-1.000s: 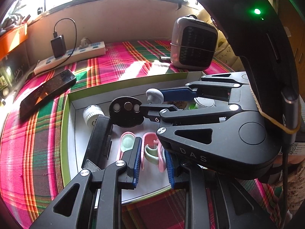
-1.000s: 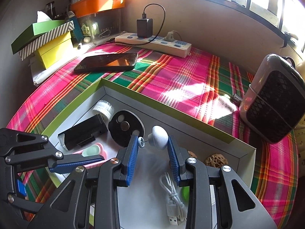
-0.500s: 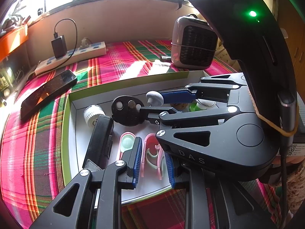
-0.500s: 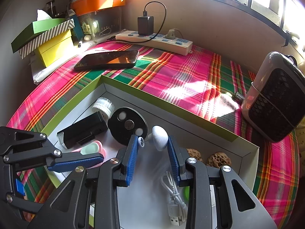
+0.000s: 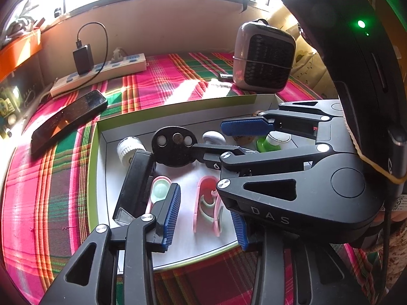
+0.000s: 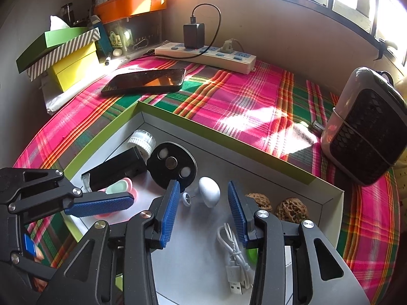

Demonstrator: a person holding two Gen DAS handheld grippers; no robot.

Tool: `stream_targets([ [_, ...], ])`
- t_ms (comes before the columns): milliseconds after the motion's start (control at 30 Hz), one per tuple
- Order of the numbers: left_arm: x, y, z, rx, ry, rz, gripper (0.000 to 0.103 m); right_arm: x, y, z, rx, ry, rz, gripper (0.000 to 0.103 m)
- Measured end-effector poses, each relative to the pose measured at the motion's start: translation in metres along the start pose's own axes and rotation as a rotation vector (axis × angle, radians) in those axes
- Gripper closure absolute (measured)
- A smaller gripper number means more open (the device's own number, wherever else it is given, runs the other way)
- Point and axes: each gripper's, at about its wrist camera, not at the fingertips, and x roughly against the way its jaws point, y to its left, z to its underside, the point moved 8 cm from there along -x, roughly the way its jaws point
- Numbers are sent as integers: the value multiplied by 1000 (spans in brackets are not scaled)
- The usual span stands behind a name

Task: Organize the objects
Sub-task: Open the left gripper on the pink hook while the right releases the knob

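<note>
Hand-held grippers point(image 5: 203, 211) point(image 6: 201, 211) tilted down over tray point(image 6: 254, 150)

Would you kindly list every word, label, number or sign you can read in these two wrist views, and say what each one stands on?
"DAS": raised letters on the black body of the right gripper, seen in the left wrist view.
QR-code sticker at that view's right edge: too small to read.
Sticker on the teal box near the orange tray: blurred, unreadable.
White power strip, black phone and grey fan heater: no legible text.
</note>
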Motion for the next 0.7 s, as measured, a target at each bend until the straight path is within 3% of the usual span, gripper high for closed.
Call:
stream_targets([
  [700, 31, 3, 12, -7, -49, -79, 63, 52, -10, 16, -160, -98, 42, 61],
])
